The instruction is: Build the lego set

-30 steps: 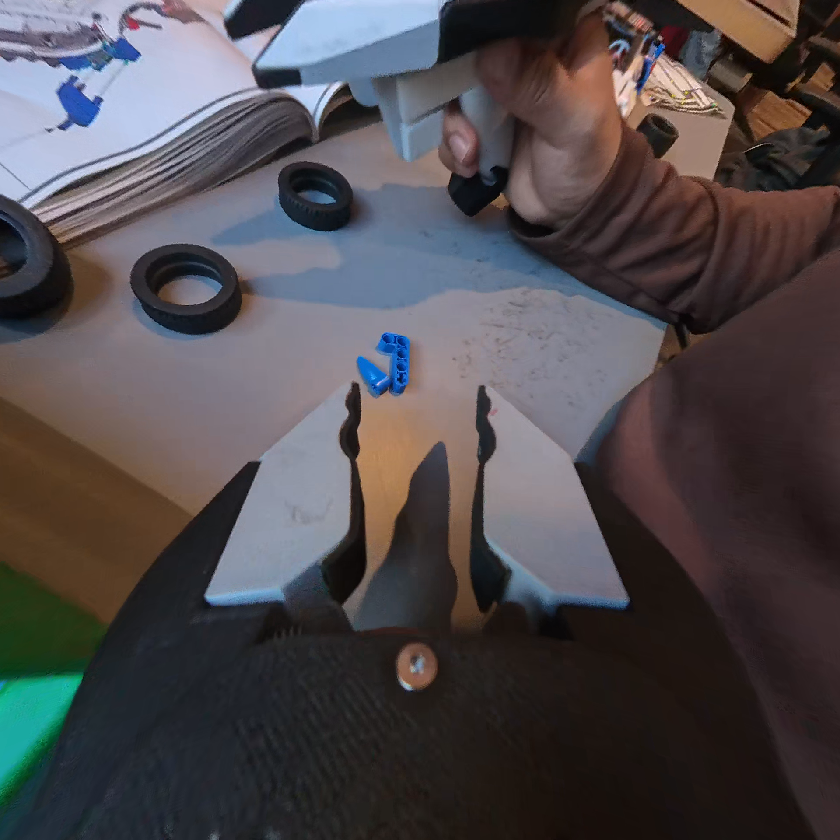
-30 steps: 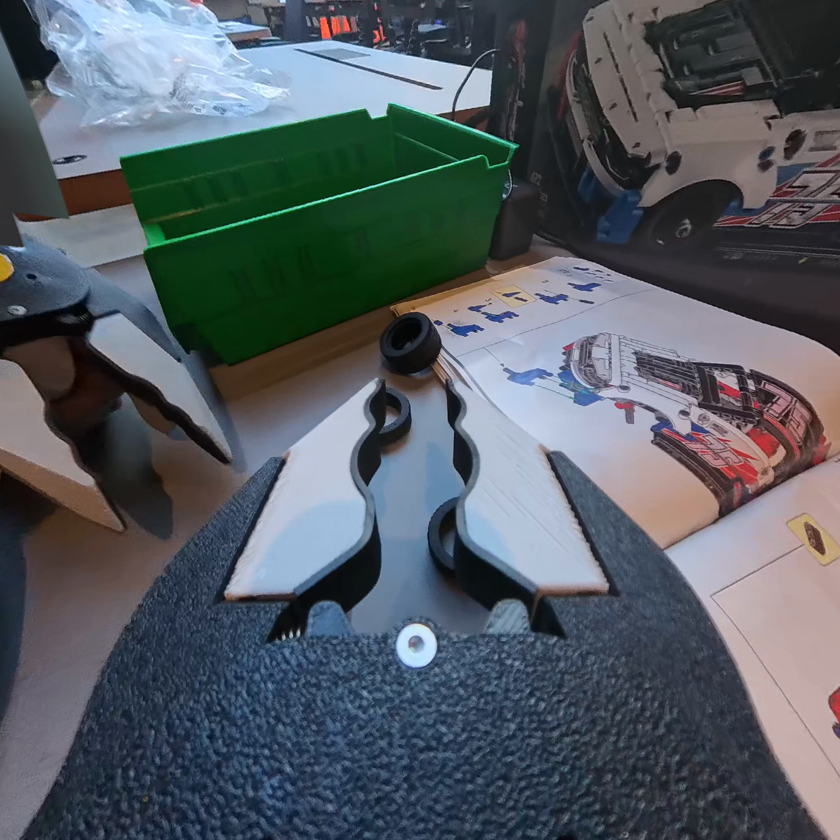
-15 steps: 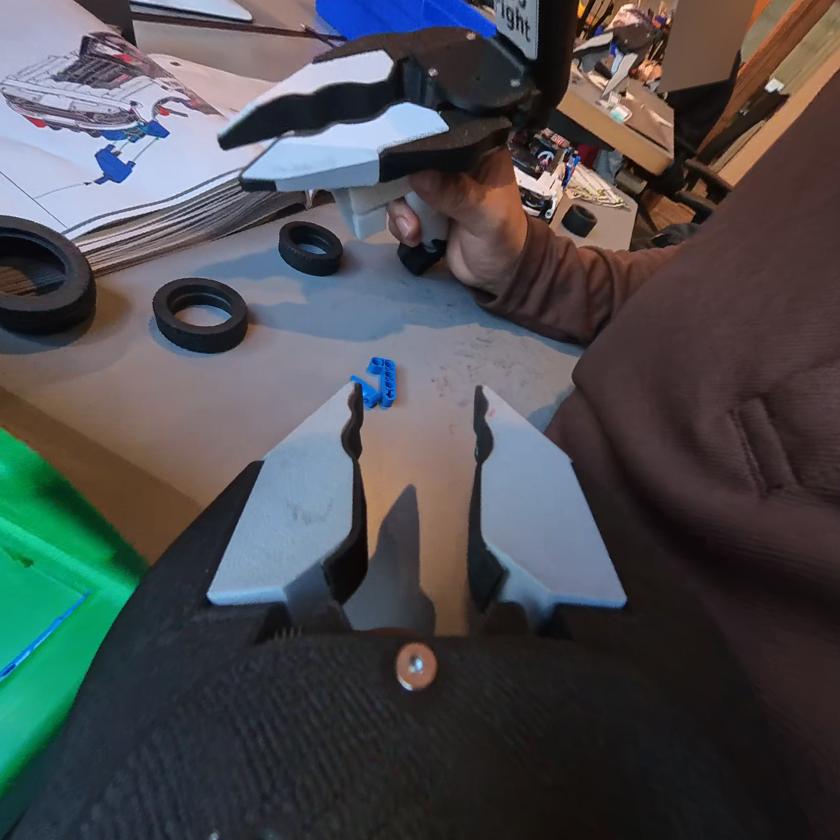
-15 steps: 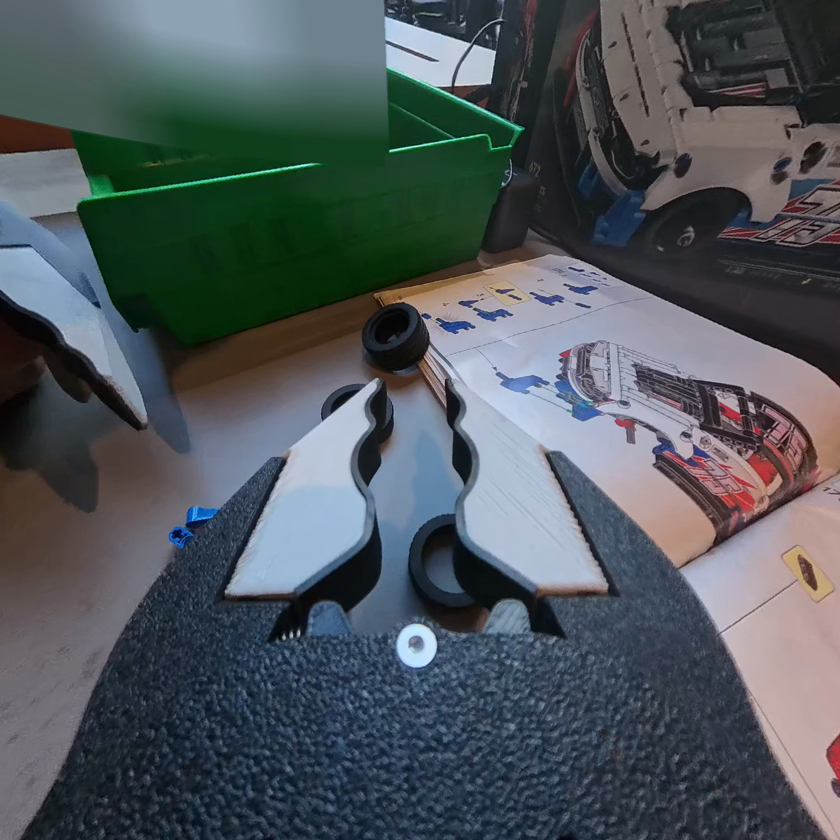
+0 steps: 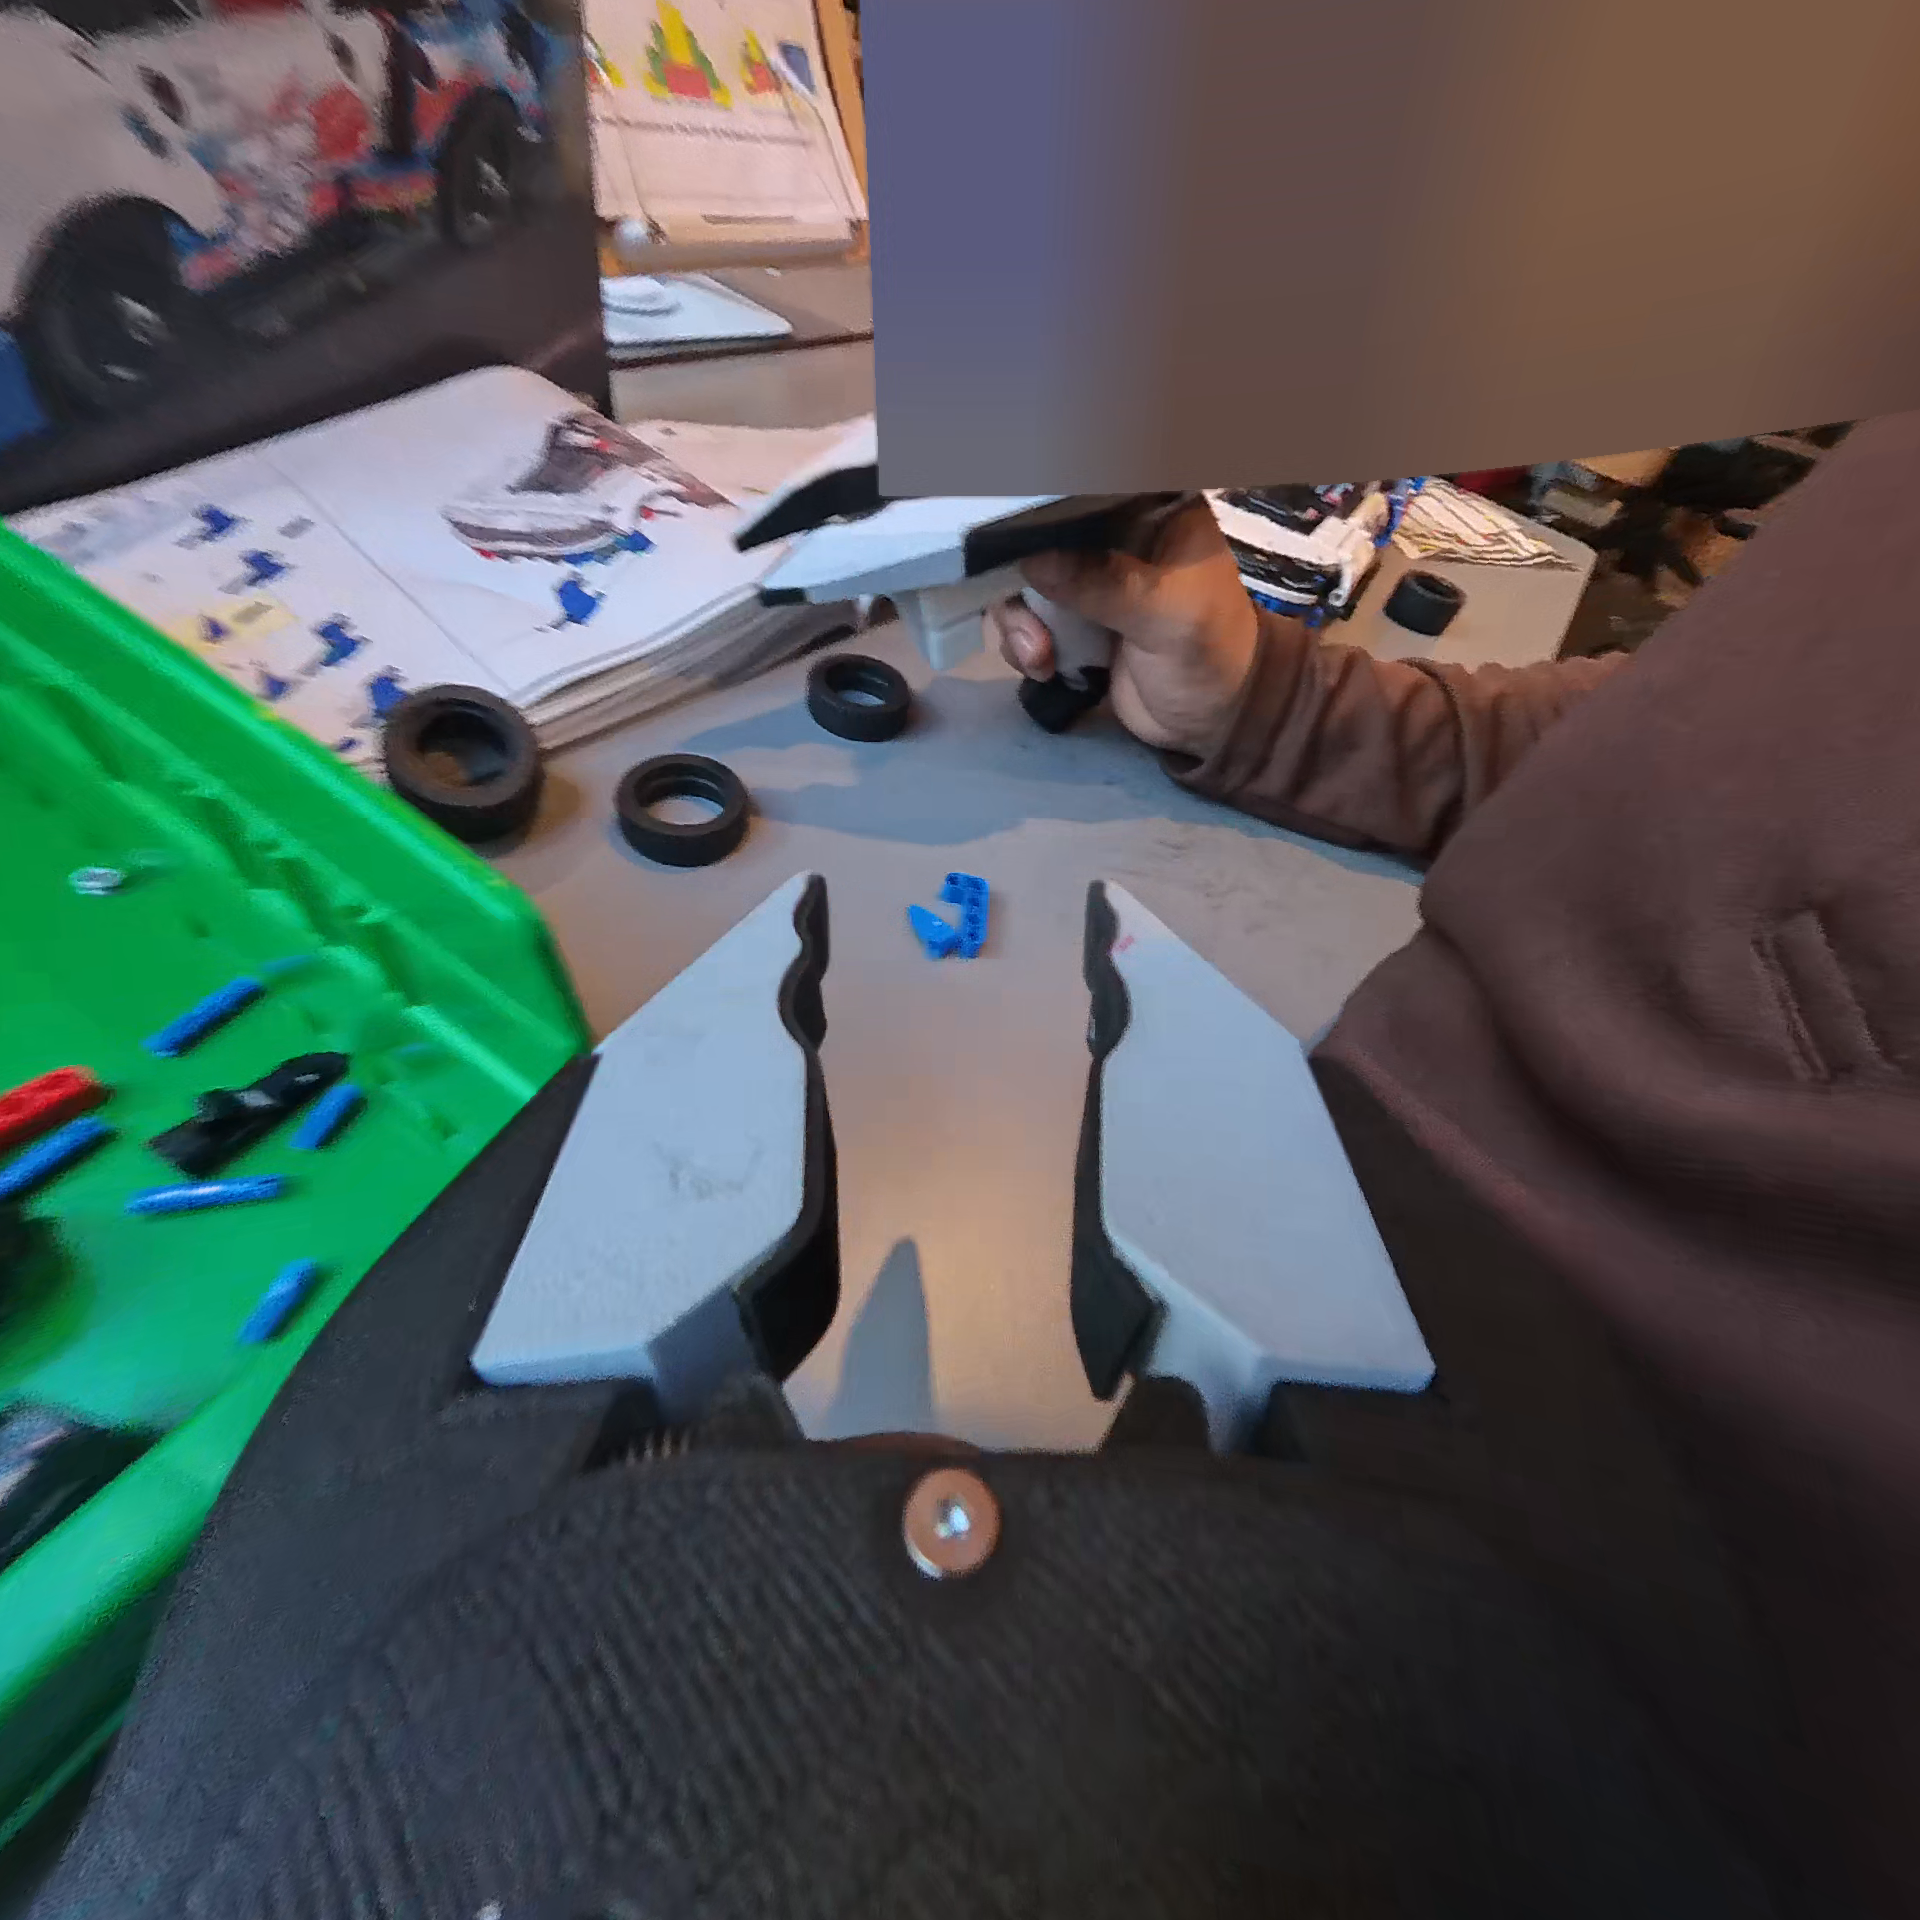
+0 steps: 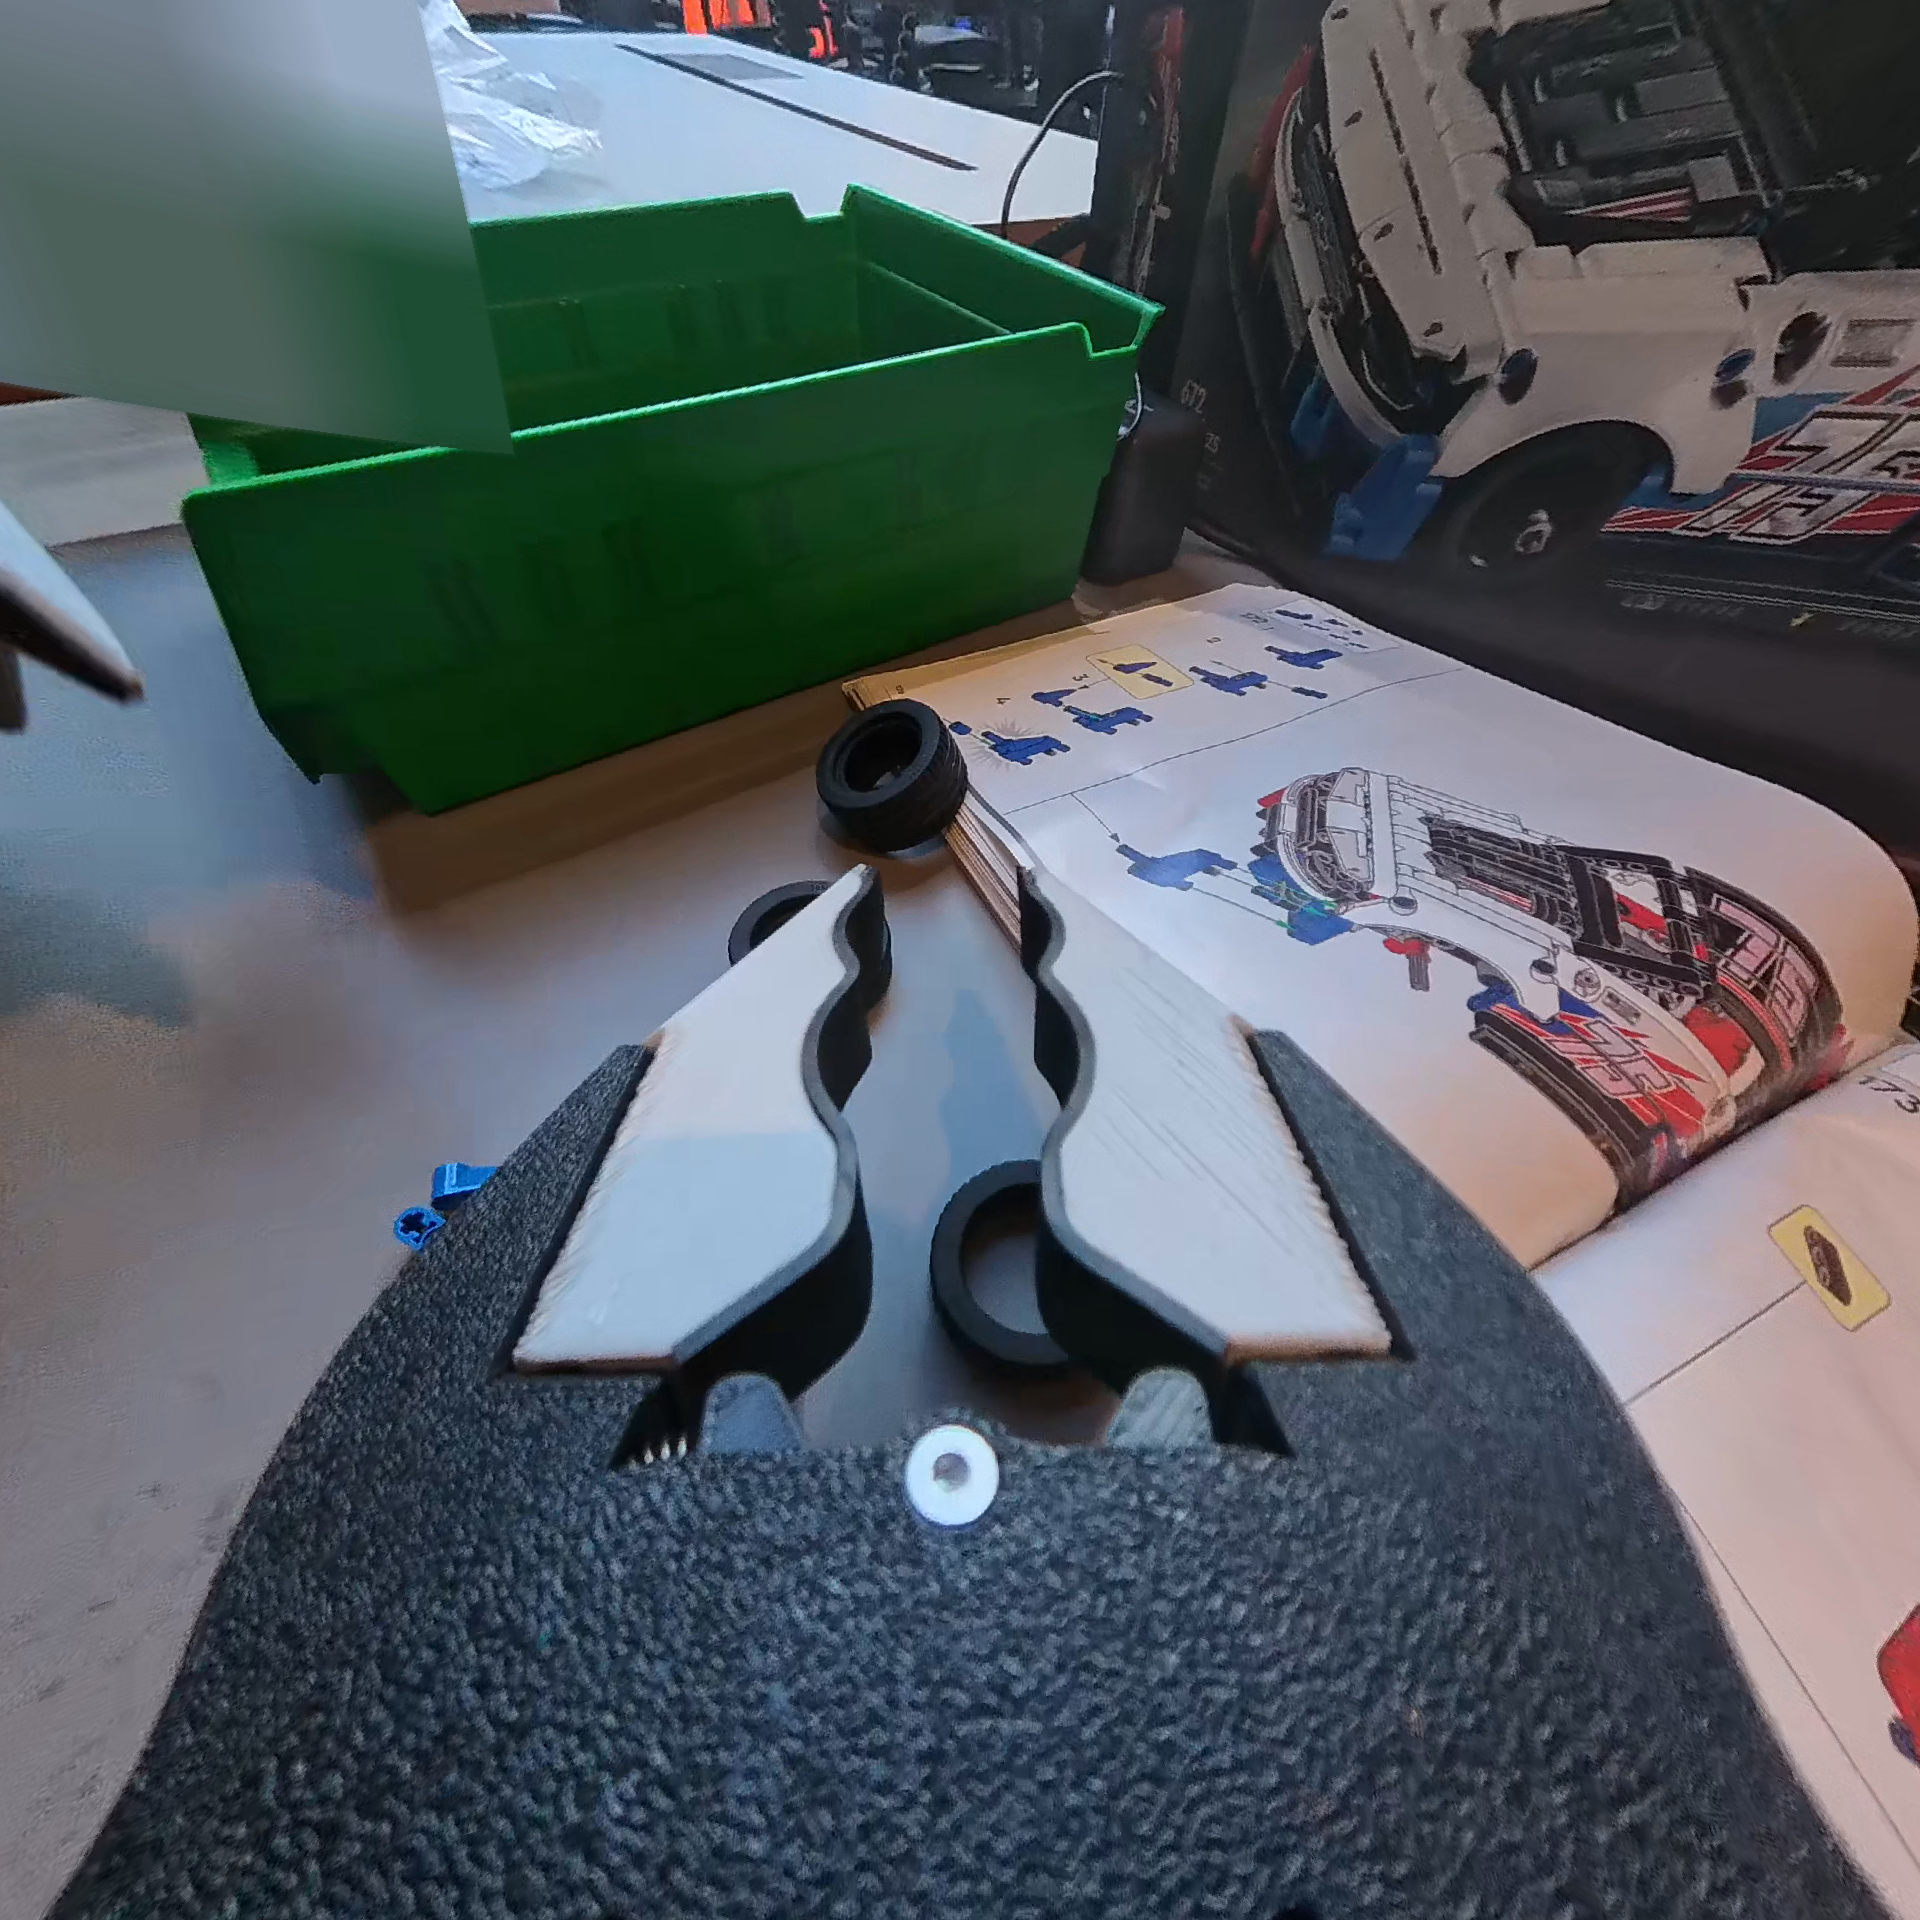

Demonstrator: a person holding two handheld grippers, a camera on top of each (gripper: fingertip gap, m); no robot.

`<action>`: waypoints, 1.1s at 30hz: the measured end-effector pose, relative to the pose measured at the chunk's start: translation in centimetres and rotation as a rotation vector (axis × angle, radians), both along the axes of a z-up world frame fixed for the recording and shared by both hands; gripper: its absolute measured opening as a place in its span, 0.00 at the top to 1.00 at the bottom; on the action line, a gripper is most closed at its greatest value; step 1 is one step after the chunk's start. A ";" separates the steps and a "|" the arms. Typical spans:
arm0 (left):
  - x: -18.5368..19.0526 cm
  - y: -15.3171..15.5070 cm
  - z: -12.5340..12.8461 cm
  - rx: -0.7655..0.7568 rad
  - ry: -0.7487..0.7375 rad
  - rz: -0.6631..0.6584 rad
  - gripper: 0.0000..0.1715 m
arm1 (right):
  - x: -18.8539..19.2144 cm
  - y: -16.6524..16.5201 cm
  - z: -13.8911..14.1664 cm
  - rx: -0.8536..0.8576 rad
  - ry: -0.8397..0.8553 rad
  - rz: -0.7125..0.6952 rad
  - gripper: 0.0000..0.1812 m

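Hovering with jaws wide and empty, the left tool (image 5: 951, 899) faces the blue lego piece (image 5: 954, 916) mid-bench (image 5: 1195, 862), seemingly about to grasp it; the right tool (image 6: 951, 914) is narrowly parted, empty.

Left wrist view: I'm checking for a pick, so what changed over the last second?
The left gripper pulled back from the blue pieces, bringing the green bin into view. Nothing grasped; both grippers stayed open, pieces and tyres unmoved.
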State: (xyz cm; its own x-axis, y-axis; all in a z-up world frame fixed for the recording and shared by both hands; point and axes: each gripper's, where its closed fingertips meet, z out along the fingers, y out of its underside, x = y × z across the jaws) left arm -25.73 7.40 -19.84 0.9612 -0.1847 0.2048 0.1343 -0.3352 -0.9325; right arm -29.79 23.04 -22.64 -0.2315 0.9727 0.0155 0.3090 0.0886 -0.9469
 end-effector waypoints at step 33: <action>-30.0 -5.0 -8.5 -1.523 0.761 -0.176 0.84 | 2.2 -2.1 3.3 -0.032 0.070 0.076 0.86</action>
